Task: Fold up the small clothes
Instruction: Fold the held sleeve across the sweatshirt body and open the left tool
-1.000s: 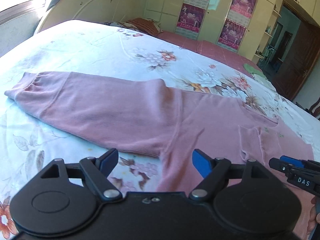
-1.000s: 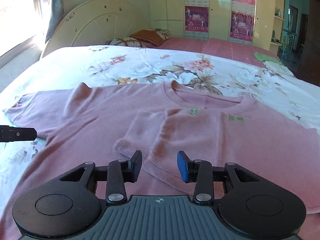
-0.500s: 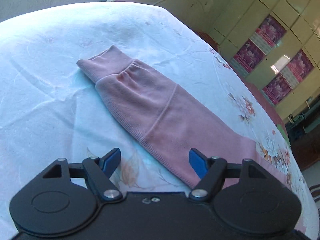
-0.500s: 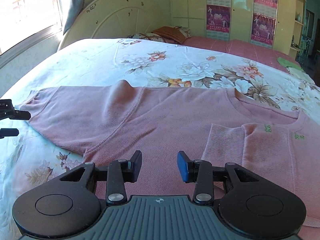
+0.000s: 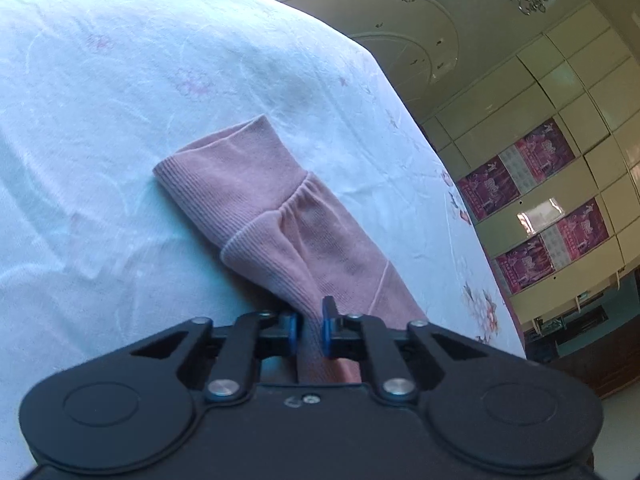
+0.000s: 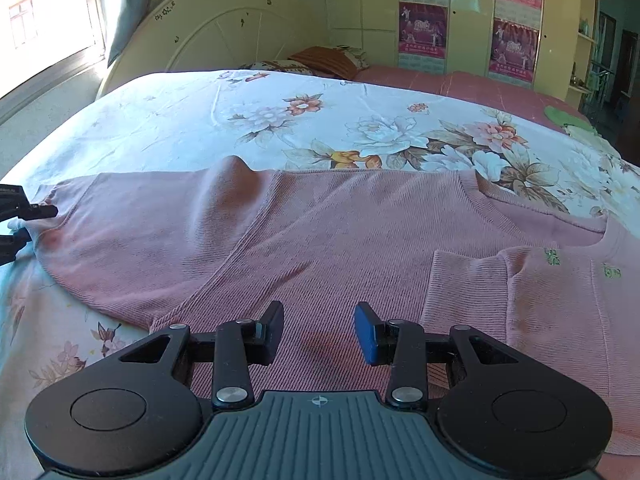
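A pink long-sleeved sweater (image 6: 328,240) lies flat on the floral bedsheet (image 6: 280,120). Its right sleeve (image 6: 472,292) is folded across the chest. Its left sleeve (image 5: 280,232) stretches out, cuff (image 5: 228,176) at the far end. My left gripper (image 5: 308,328) is shut on the near edge of that sleeve, just behind the cuff; it also shows at the left edge of the right wrist view (image 6: 20,220). My right gripper (image 6: 318,330) is open and empty, low over the sweater's body near the armpit.
A cream headboard (image 6: 224,32) and pillows (image 6: 328,60) lie at the far end of the bed. Wardrobes with posters (image 6: 468,24) line the back wall. A window (image 6: 36,28) is on the left. A green item (image 6: 568,116) lies at the bed's far right.
My left gripper moved left along the sleeve to near the cuff and closed on the sleeve edge. My right gripper shifted left over the sweater body and stayed open.
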A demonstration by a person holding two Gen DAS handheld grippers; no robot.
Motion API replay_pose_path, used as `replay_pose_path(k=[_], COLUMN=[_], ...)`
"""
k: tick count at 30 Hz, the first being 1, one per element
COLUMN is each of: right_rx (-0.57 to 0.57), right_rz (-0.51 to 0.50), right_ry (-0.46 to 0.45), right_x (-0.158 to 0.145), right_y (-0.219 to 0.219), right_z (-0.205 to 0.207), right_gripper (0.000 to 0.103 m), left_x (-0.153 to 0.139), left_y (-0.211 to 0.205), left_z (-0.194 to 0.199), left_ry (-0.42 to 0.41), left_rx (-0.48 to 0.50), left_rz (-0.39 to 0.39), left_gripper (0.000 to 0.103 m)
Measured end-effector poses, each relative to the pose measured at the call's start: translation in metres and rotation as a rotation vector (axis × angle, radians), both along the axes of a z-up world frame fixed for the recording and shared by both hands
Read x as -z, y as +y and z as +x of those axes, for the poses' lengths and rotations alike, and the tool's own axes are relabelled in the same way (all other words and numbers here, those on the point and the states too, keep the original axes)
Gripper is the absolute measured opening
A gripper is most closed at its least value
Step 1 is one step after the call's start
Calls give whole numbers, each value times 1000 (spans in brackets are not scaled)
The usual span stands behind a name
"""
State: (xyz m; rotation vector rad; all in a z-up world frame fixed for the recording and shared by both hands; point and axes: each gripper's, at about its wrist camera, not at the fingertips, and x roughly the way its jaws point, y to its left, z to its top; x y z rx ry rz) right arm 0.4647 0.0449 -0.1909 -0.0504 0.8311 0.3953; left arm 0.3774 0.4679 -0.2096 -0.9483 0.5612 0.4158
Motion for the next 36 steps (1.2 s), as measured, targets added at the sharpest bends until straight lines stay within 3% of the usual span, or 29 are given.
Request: replay_pose_path(k=[5,8,16,20,25,27,29,33,36], right_rx=[-13,-46,21,96,218,256,275,276,259], right_rz=[-48,-94,27,39,19,10,25,49,83], right_ry=[1,-30,-46,-81,-90,-67,-50,-45,-45], right_x=[13,15,-11,-29,-38,-36,-35,-37,-40], right_y=[6,12,-21,-60,-122,-144,-163,-180,-182], right_z=[0,-3,-5,-10,-21,-25,-30,-38,-41], right_gripper=[39,39,39,39,39,39,39,39,39], left_x=[-17,-43,-113,-114,-80,-60,-48,-60,-79], left_y=[-13,-36,-164,-249,-341,-366,-382,-396,-400], left_z=[-3,-1,24,42,58,62,59,37,27], left_ry=[-33,-85,-220,-224,-169,-110,-70,-87,-113], left_rx=[24,101,505,727,942,1006,1052,1077,1082], left_rz=[72,140,305,339,356,390,427,496,544], left_gripper=[5,5,5,5,8,21,26,66,71])
